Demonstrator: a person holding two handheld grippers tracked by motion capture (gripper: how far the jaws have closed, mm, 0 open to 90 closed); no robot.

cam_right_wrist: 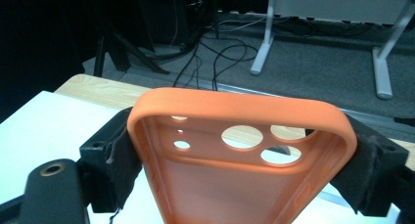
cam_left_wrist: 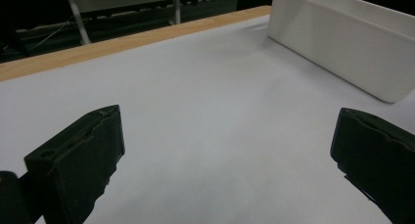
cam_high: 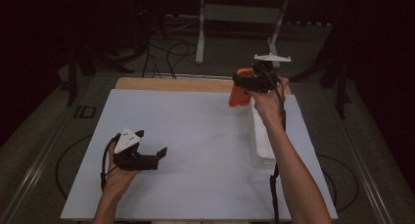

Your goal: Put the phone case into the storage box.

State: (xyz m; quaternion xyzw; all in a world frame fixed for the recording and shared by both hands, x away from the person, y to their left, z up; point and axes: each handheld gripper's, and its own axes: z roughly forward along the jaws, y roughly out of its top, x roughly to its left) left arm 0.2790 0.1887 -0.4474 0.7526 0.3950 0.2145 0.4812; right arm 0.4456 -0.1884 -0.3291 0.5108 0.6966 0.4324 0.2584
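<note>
The bench (cam_high: 195, 131) is lying wide under its pale sheet, with a strip of bare wood showing along the far edge. A long white tray (cam_high: 260, 145) is sitting along the sheet's right side, partly hidden behind the person's right forearm. Over the tray's far end the right gripper (cam_high: 243, 87) is hanging in the air, its fingers (cam_right_wrist: 117, 155) clamping an orange phone case (cam_right_wrist: 244, 150) by its two long edges, the camera holes facing the lens in the right gripper view. Down at the near left, the left gripper (cam_high: 151, 153) is sitting low over the sheet, its fingers (cam_left_wrist: 80, 160) standing wide apart and gripping nothing, pointing toward the tray.
</note>
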